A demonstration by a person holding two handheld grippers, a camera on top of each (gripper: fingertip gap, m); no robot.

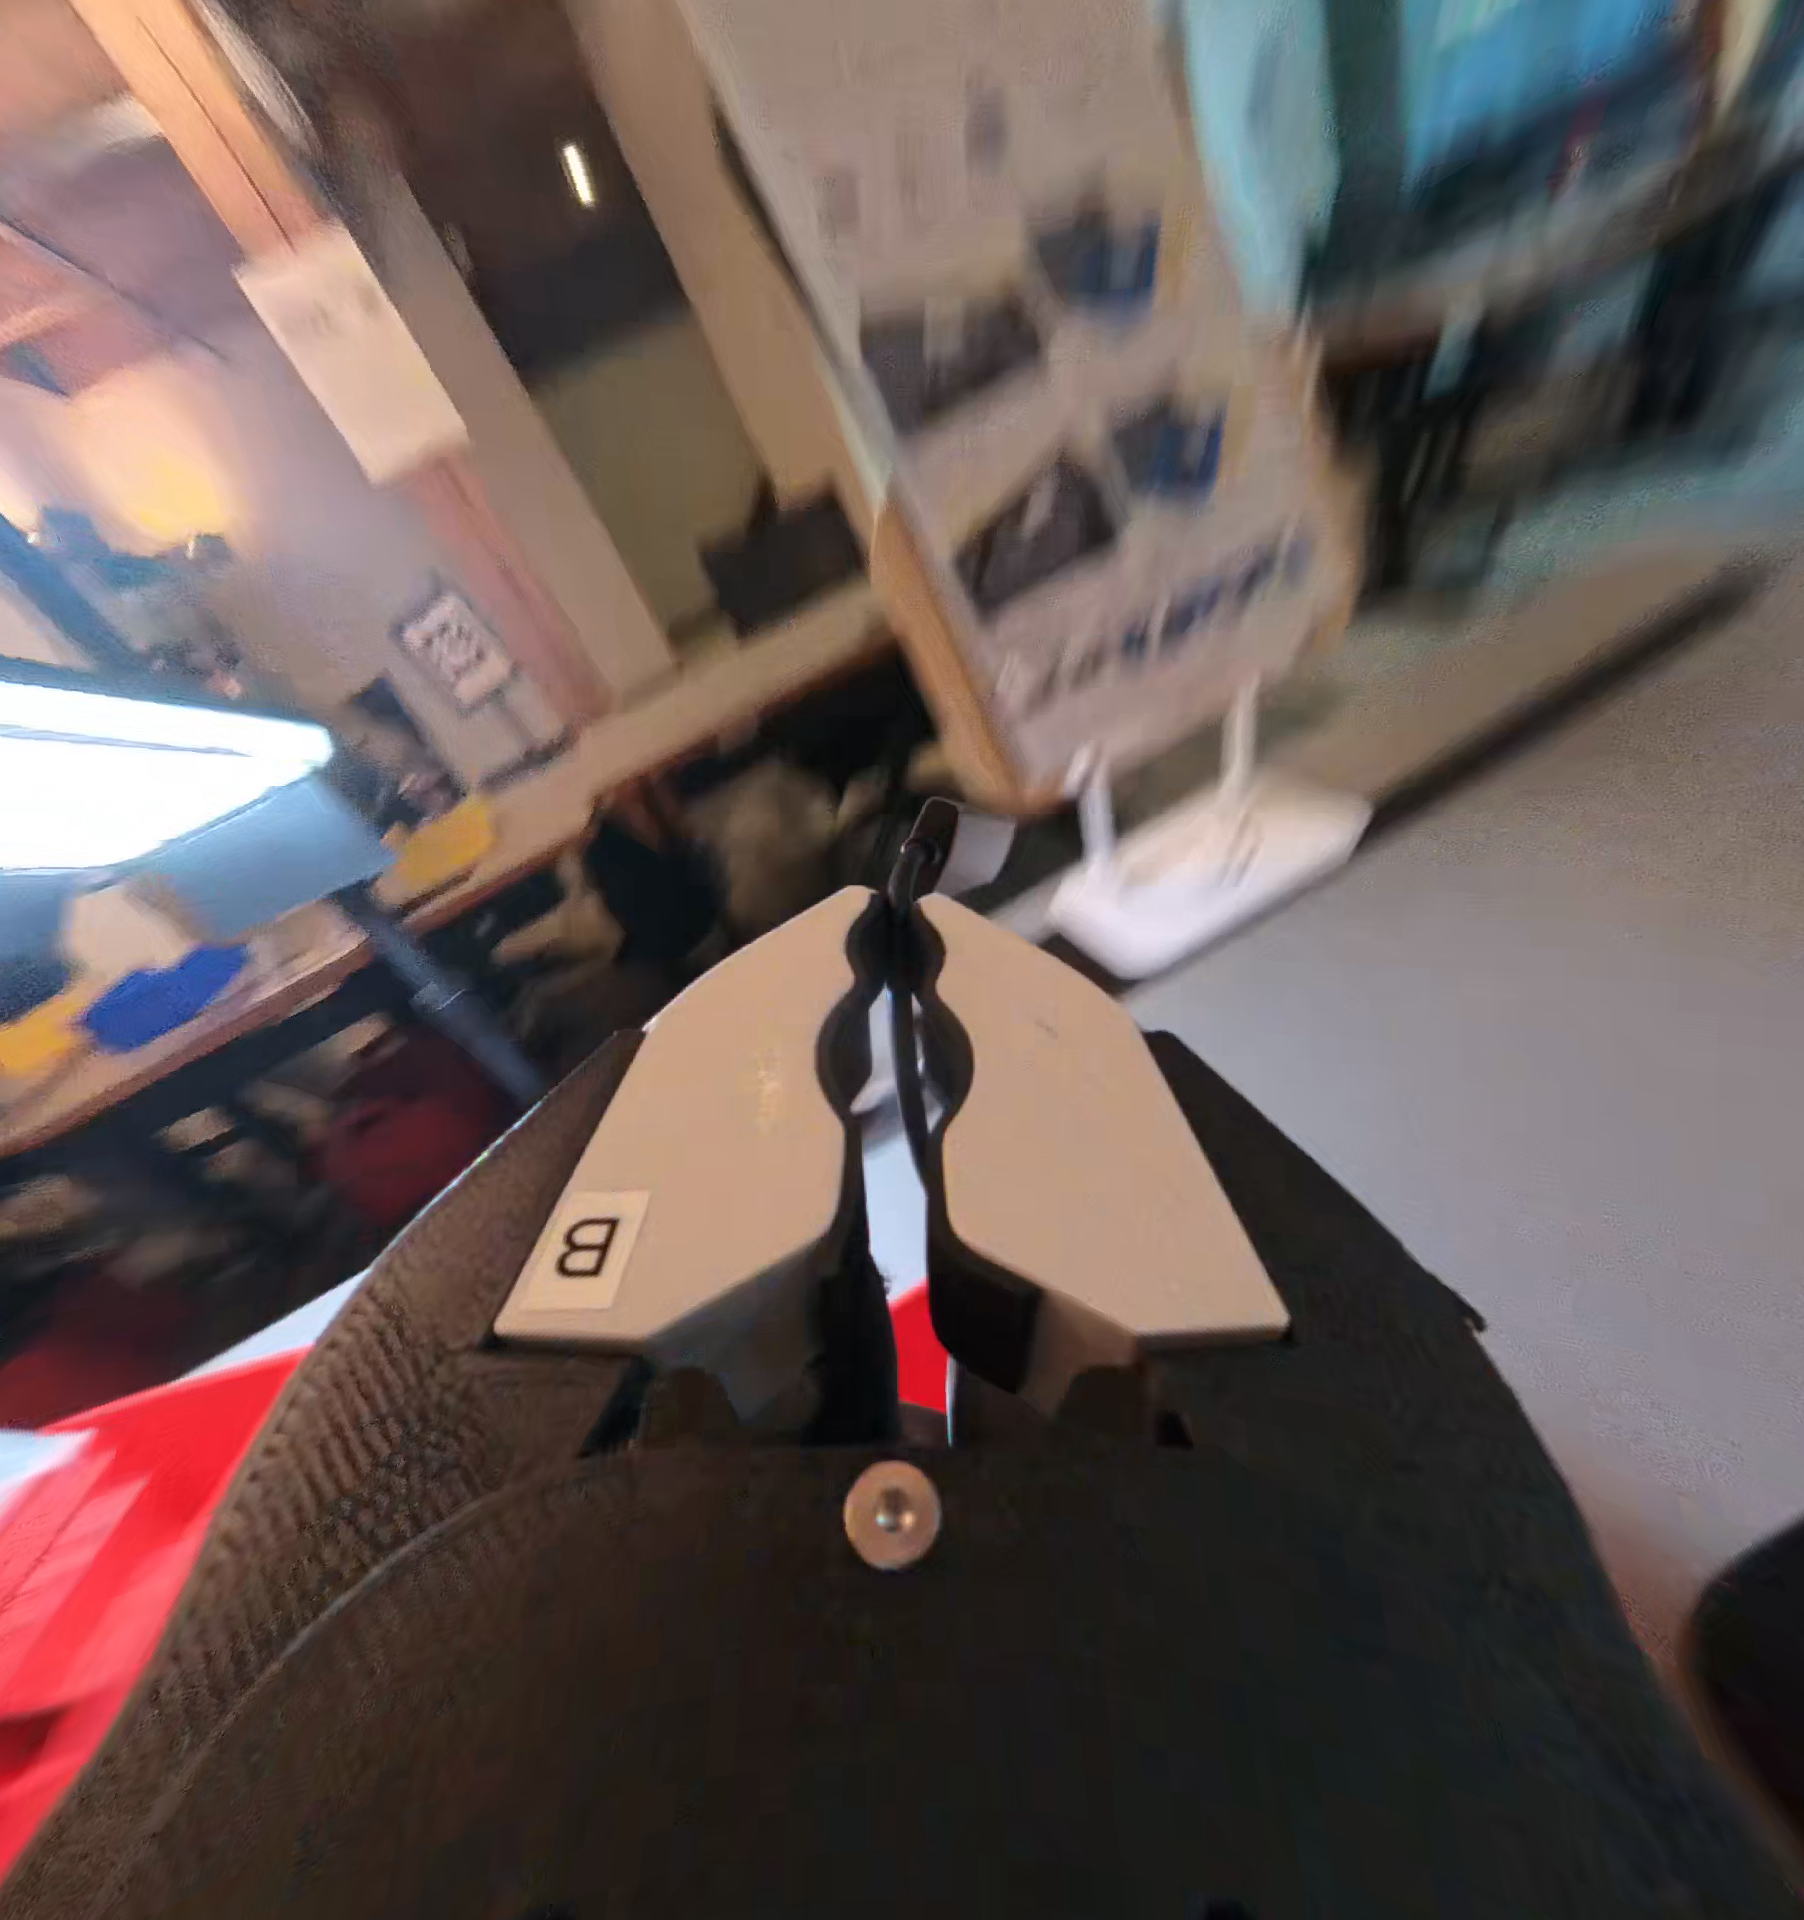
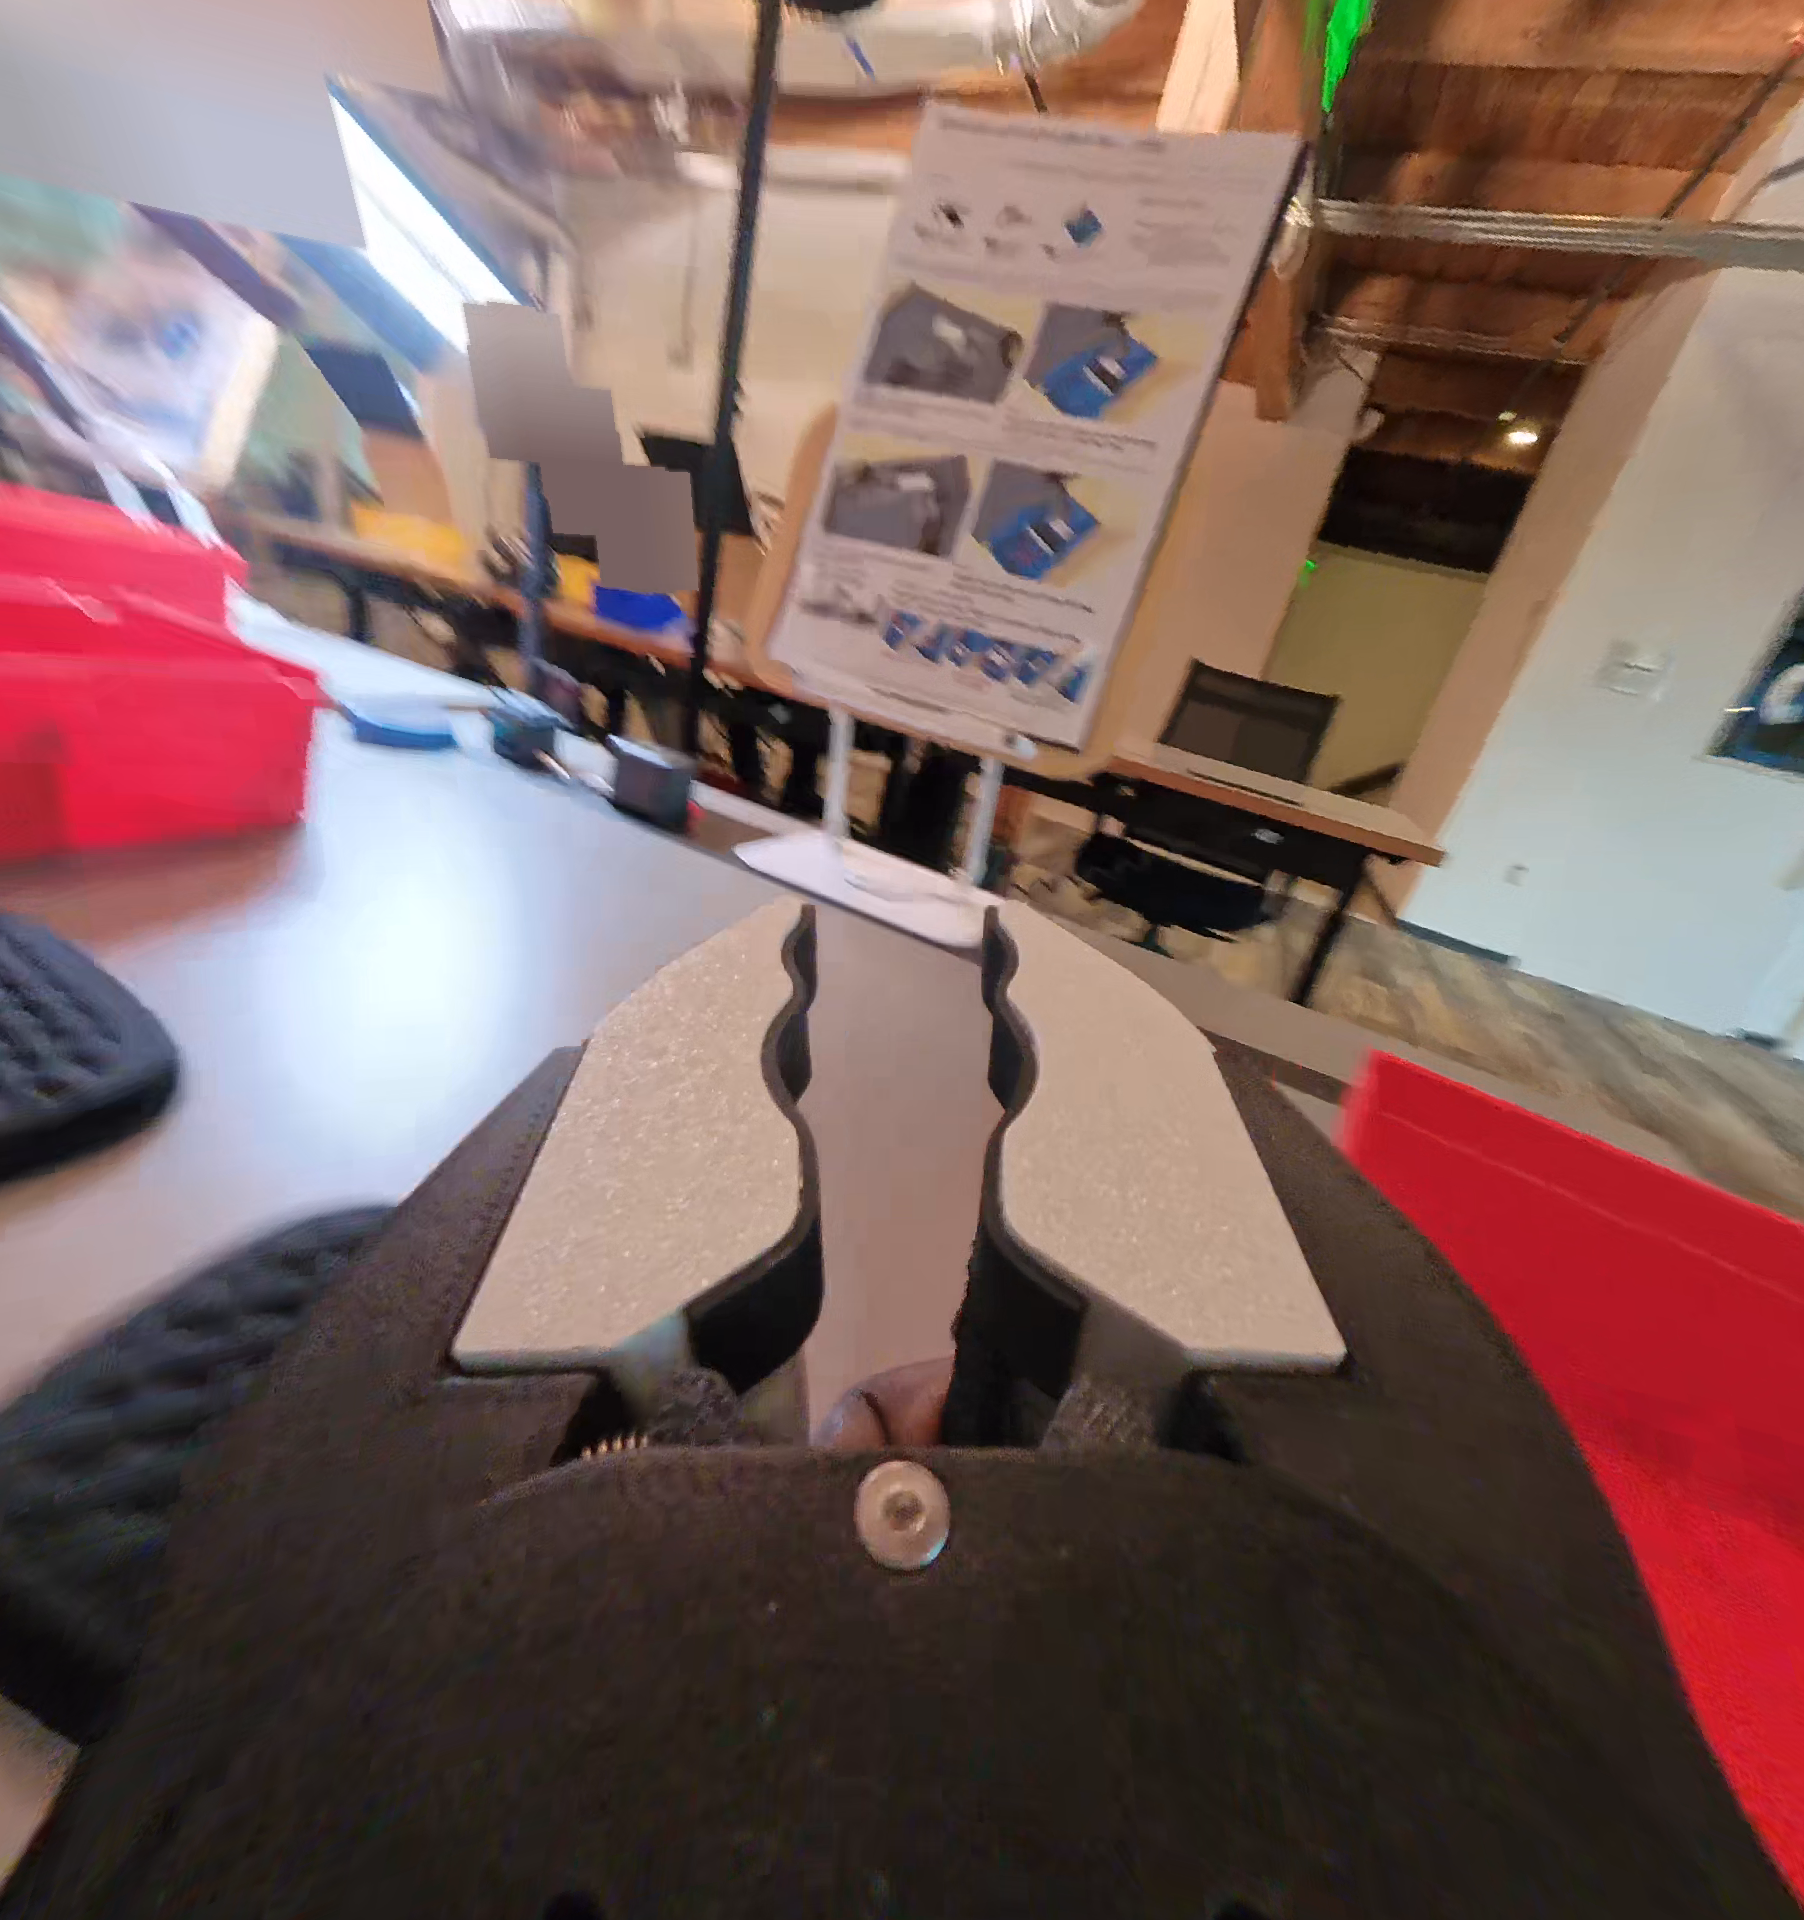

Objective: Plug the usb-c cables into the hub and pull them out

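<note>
My left gripper (image 1: 900, 902) is shut on a thin black usb-c cable (image 1: 910, 1049). The cable runs up between the grey fingers, and its plug (image 1: 934, 826) sticks out past the tips, in the air. The left wrist view is tilted and blurred. My right gripper (image 2: 896, 920) is open and empty, held low over the grey table (image 2: 441, 935). A fingertip (image 2: 867, 1413) of the person shows at the base of its jaws. The hub is not in either view.
Red bins stand at the left (image 2: 98, 675) and right (image 2: 1604, 1299) of the table. Black mesh pads (image 2: 25, 1039) lie at the left. A poster on a white stand (image 2: 1023, 416) stands at the far edge, with small black boxes (image 2: 654, 790) next to it. My hands' fingertips stand some 55 cm from each other.
</note>
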